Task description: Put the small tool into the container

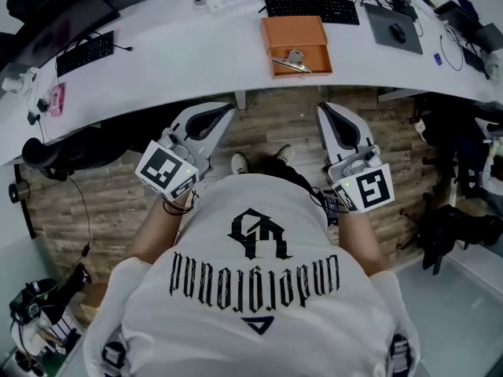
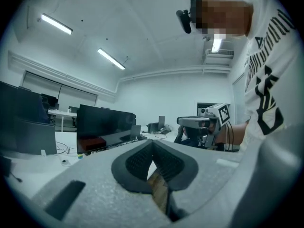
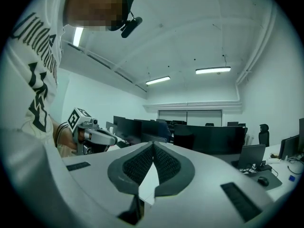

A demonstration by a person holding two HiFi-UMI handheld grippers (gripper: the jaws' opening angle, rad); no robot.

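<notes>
An orange open-topped container (image 1: 295, 36) stands on the white curved desk (image 1: 196, 61) ahead of me. A small shiny metal tool (image 1: 294, 60) lies inside it near its front wall. My left gripper (image 1: 222, 112) and right gripper (image 1: 326, 112) are held close to my chest, below the desk edge and well short of the container. Both are shut with nothing between the pads. In the left gripper view the left gripper (image 2: 153, 144) points up at the room, with the right gripper (image 2: 204, 125) beside it. The right gripper view shows the right gripper (image 3: 153, 146) shut as well, and the left gripper (image 3: 92, 136) off to one side.
A black keyboard (image 1: 313, 8) and a mouse on a grey pad (image 1: 393, 30) lie behind the container. Another keyboard (image 1: 85, 52) lies on the desk's left. A black chair (image 1: 63, 155) is at the left, dark equipment (image 1: 448, 226) at the right on the floor.
</notes>
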